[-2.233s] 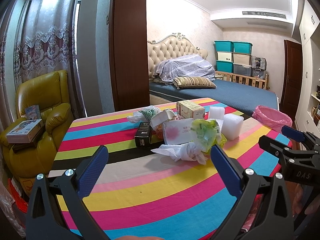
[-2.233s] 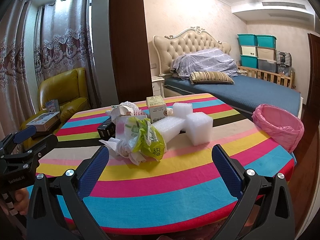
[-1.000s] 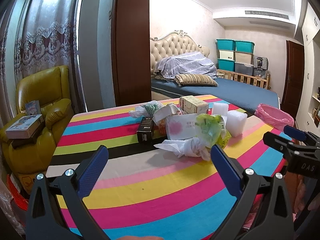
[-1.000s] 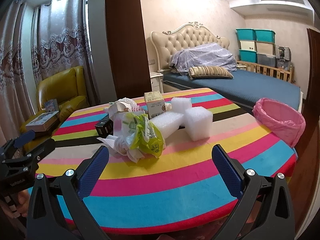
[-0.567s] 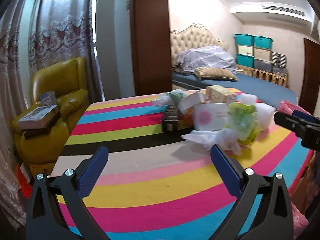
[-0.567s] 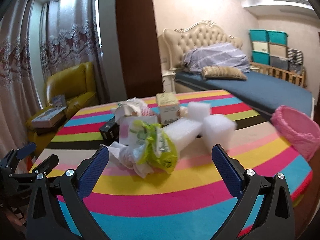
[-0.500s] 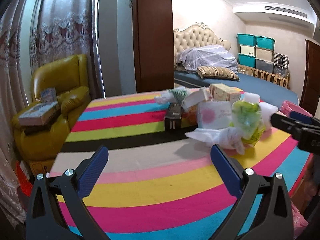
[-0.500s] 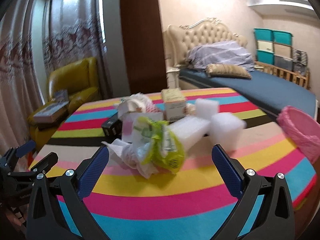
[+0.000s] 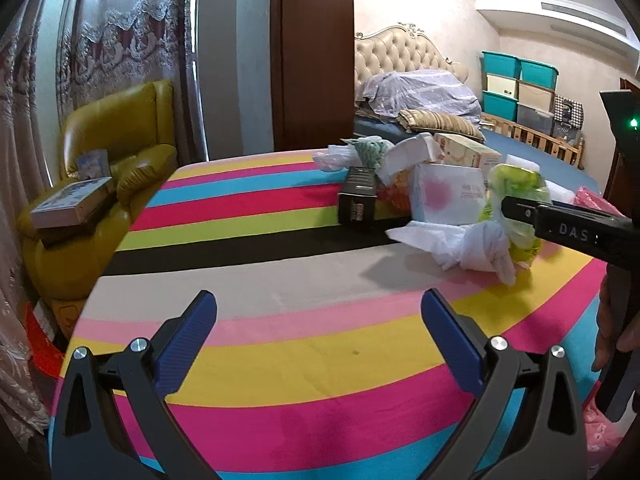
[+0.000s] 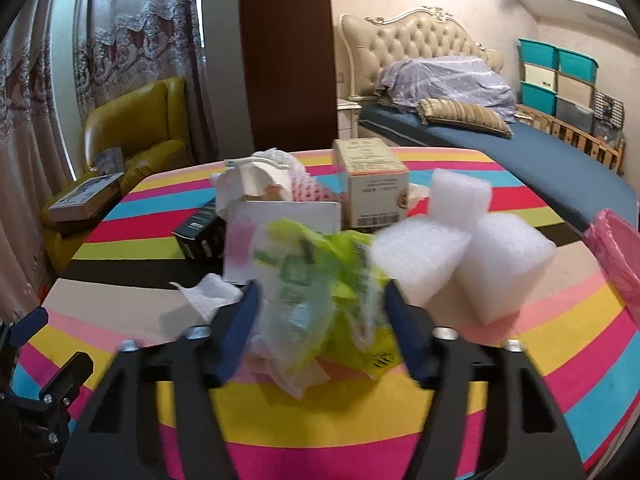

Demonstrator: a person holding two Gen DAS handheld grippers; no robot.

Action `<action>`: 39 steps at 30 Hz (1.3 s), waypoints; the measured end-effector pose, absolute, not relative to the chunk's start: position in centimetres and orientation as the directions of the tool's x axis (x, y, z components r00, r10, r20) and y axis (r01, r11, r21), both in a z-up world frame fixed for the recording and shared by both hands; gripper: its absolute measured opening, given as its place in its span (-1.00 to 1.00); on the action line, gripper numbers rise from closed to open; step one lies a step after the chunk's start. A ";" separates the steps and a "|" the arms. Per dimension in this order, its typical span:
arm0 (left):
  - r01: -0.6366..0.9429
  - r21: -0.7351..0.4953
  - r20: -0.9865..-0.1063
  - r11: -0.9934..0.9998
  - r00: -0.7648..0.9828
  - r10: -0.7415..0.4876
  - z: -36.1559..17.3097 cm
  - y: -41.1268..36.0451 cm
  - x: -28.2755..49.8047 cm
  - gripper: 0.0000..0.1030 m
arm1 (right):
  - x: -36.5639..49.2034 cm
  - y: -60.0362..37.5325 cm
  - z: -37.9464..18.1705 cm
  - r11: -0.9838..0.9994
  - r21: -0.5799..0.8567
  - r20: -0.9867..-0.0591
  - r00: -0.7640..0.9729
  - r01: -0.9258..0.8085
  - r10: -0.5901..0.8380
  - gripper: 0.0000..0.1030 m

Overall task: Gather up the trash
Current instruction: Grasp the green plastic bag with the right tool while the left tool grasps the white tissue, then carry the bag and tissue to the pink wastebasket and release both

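Between the right hand-held gripper [image 10: 322, 314] fingers, green wrapper [image 10: 320, 284], blurred.

Bright rm, fisheye warp, foreground motion-blurred

**A:** What carries everything?

**B:** A table [image 9: 280, 344] under a cloth striped pink, yellow, blue, black, beige and green. It fills the lower half of both views.

**A:** What lies on it?

**B:** A pile of trash, at centre right in the left wrist view. A black box [image 9: 357, 197] lies at the pile's left edge. A white carton with a pink blot [image 9: 447, 196] stands right of it. Crumpled white paper [image 9: 460, 242] lies in front. A green plastic bag [image 10: 316, 276] sits at the centre of the right wrist view. Three white foam blocks [image 10: 508, 268] lie right of the bag, touching one another. A beige cardboard box [image 10: 372, 184] stands behind.
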State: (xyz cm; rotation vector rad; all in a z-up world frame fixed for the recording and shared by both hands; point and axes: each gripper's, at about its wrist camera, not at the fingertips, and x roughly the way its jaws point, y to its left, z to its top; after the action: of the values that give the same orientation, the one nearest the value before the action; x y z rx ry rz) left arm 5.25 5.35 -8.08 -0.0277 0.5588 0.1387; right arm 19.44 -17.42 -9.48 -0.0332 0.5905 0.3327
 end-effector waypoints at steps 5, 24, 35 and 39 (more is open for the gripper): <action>-0.073 -0.037 -0.564 0.997 0.825 0.039 -7.9 3.8 6.5 0.92 | 18.6 -19.9 -8.6 0.933 0.113 -0.533 0.771 -0.342 0.348 -0.55; 0.002 0.012 -0.650 1.000 0.760 0.006 -8.6 -6.6 17.0 0.37 | 16.6 -29.6 -6.7 0.921 0.190 -0.418 0.821 -0.341 0.390 -0.60; 0.058 -0.003 -0.617 0.998 0.786 -0.048 -8.1 -6.3 14.5 -0.22 | 16.6 -31.5 -7.7 0.919 0.226 -0.409 0.825 -0.324 0.391 -0.60; 0.095 0.028 -0.524 0.995 0.849 -0.066 -6.1 -7.3 12.7 -0.22 | 16.8 -32.2 -7.4 0.923 0.226 -0.399 0.835 -0.310 0.378 -0.60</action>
State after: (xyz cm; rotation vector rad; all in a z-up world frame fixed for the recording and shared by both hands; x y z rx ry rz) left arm 12.67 -7.31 -6.05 0.0538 0.5495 -0.0852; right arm 16.76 -32.23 -7.36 0.1547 0.4540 0.3658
